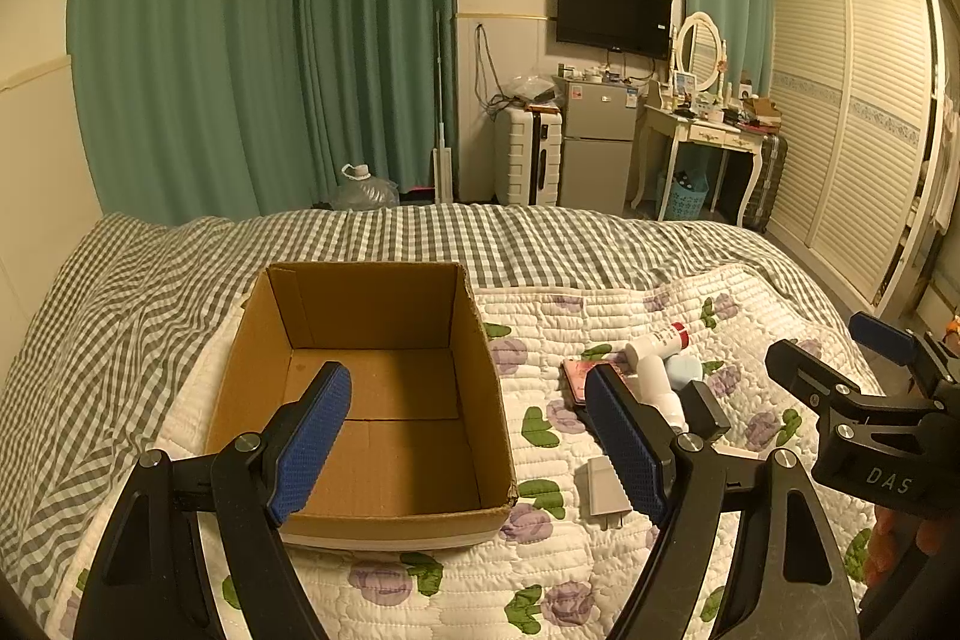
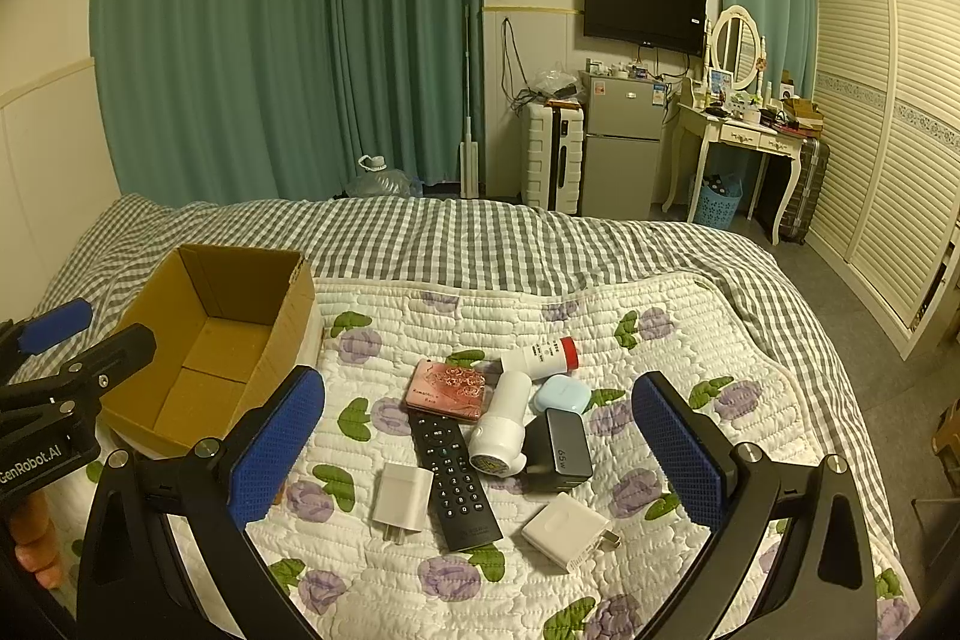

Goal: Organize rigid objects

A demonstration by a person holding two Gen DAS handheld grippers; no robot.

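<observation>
Both claws are wide open and hold nothing: the left gripper point(image 1: 465, 436) hangs over the brown box point(image 1: 366, 403), and the right gripper point(image 2: 480, 448) hangs over the black remote point(image 2: 453, 478) and maybe chargers on the flowery quilt point(image 2: 648, 334).

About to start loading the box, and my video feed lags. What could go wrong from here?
1. The items are packed tight: the white bottle touches the remote and black charger, so one grab may drag its neighbours.
2. The tube lies on soft quilt and could roll.
3. Both grippers, left and right, are open and close together; they might collide near the box.
</observation>
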